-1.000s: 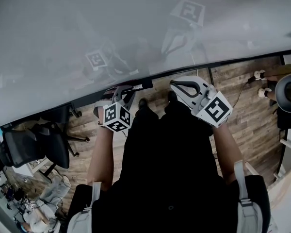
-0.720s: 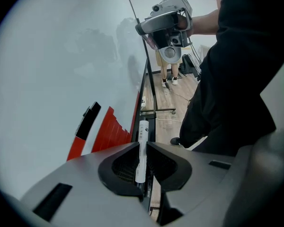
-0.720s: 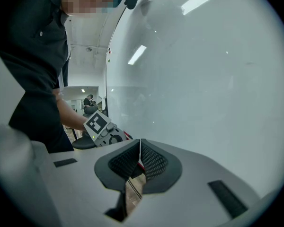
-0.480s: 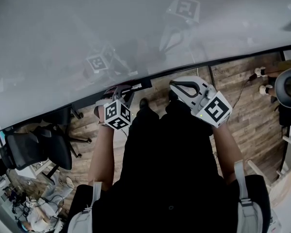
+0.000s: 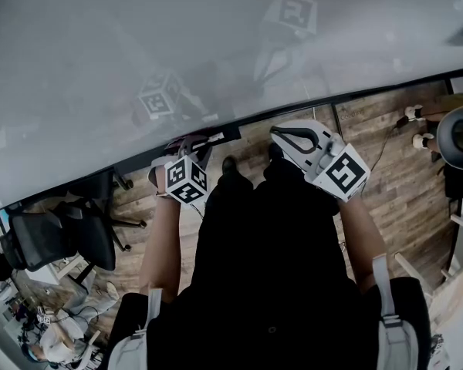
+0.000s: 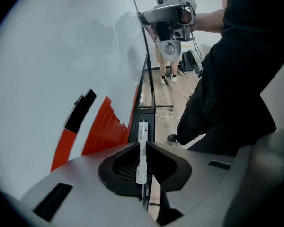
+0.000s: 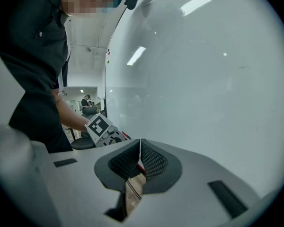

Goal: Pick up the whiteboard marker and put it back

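The whiteboard marker [image 6: 142, 129] is lying lengthwise between the fingers of the left gripper [image 6: 143, 145], which are pinching it at a narrow gap, in line with the black tray [image 6: 148, 116] under the whiteboard [image 6: 61, 56]. The right gripper [image 7: 140, 143] is facing the whiteboard higher up, its fingers pressing together on nothing. One marker and two grippers are showing.
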A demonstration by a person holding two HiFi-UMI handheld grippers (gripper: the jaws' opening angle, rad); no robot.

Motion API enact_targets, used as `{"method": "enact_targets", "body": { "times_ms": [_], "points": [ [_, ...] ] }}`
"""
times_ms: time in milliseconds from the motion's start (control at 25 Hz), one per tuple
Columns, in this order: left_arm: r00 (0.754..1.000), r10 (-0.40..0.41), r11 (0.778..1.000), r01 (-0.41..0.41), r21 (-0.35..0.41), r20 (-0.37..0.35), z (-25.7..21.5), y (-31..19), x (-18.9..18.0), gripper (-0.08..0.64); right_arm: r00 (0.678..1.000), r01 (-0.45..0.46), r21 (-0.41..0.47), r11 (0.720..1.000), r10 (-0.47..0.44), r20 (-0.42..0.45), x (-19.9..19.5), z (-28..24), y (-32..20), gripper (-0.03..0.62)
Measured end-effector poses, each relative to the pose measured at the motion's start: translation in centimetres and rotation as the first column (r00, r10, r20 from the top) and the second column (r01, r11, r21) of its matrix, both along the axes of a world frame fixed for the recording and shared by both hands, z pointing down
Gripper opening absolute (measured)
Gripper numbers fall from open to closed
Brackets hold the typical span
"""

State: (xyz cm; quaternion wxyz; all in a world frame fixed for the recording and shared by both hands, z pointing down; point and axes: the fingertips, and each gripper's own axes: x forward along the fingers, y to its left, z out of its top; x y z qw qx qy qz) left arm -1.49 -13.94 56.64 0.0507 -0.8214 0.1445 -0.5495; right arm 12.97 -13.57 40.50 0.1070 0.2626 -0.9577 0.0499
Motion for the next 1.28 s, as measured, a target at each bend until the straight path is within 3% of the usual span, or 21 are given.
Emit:
{"method": "enact_targets", "body": {
  "times_ms": [400, 1280],
  "points": [
    [1.000, -0.014, 1.000, 0.014, -0.021, 0.011, 0.5, -0.1, -0.6, 0.055, 1.000, -0.003, -0.010, 1.000, 0.003, -0.008, -0.3, 0.5, 0.1, 0.020],
    [0.998, -0.058, 0.998, 0.058, 0.021, -0.027, 0.0, -0.2, -2.0, 0.066, 0.999, 0.024, -0.019, 1.000, -0.025, -0.040, -1.8, 0.7, -0.2, 0.020]
  ]
}}
